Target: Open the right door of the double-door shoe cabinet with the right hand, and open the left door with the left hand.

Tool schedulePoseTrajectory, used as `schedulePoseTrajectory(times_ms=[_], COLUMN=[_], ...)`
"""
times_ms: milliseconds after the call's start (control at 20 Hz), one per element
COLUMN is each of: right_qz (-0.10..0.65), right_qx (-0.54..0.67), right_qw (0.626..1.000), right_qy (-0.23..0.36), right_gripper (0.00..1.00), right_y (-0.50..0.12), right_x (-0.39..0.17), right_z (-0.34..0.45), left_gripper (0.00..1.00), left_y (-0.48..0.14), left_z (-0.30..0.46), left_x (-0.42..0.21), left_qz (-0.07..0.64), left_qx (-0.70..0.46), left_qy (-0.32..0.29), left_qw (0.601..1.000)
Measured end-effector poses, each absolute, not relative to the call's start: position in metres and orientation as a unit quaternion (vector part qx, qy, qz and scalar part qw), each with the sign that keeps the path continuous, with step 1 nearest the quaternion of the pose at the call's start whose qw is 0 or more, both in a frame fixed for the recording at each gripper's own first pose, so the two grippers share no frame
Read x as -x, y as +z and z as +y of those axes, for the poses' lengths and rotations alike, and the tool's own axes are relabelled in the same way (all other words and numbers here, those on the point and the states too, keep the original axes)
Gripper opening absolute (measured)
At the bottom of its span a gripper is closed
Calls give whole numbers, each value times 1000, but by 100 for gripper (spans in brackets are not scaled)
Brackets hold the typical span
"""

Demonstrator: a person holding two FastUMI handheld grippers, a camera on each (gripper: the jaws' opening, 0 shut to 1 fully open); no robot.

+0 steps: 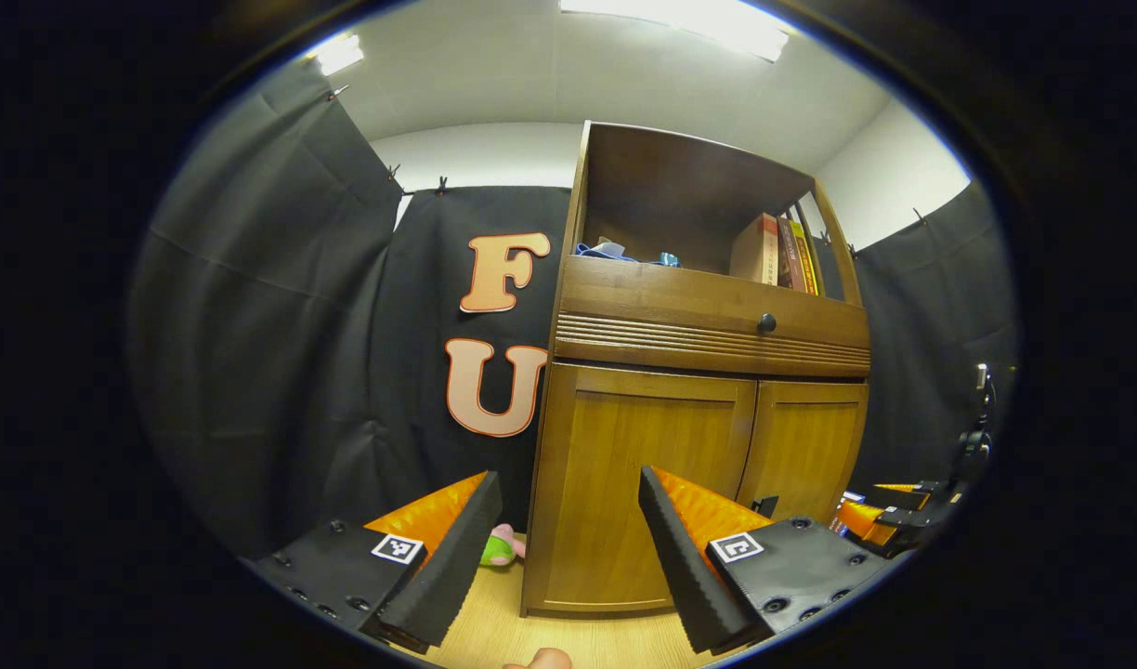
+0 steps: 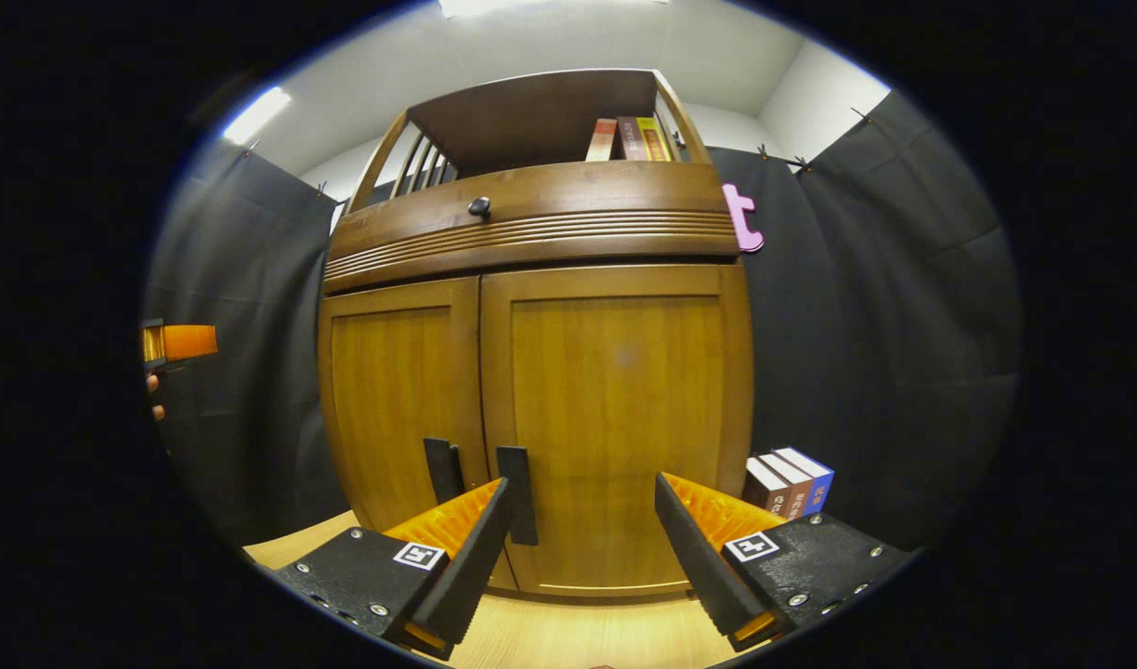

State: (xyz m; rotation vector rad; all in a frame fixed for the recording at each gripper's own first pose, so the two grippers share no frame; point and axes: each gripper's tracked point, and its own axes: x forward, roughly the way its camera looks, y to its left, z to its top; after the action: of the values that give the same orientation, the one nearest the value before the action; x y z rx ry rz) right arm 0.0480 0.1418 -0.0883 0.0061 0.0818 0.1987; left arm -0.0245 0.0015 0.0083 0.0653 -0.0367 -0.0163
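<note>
The wooden shoe cabinet (image 2: 531, 232) stands close in front, both doors closed. In the right gripper view the right door (image 2: 624, 372) faces me, its dark handle (image 2: 517, 492) just by my left fingertip; the left door (image 2: 397, 390) has its own handle (image 2: 443, 469). My right gripper (image 2: 582, 488) is open, holding nothing. In the left gripper view the left door (image 1: 643, 446) lies ahead and the right door (image 1: 805, 446) beyond it. My left gripper (image 1: 568, 478) is open and holds nothing. The right gripper (image 1: 894, 516) shows low at the far right.
A drawer with a dark knob (image 2: 478, 206) sits above the doors, and books (image 2: 629, 137) stand on the open shelf. More books (image 2: 791, 478) stand on the floor right of the cabinet. A green and pink toy (image 1: 503, 546) lies left of it. Black cloth hangs all around.
</note>
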Motion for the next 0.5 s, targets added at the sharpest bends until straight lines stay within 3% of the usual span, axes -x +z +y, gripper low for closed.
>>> schedulePoseTrajectory(times_ms=[500], right_qz=[75], right_qx=[-2], right_qw=[991], right_qy=[114], right_gripper=[94], right_y=[-144], right_x=[-89], right_z=[195], left_gripper=[96], left_y=[-4], left_z=[9], left_x=[11], left_qz=[-3], left_qx=[-44], left_qy=[-9], left_qw=[999])
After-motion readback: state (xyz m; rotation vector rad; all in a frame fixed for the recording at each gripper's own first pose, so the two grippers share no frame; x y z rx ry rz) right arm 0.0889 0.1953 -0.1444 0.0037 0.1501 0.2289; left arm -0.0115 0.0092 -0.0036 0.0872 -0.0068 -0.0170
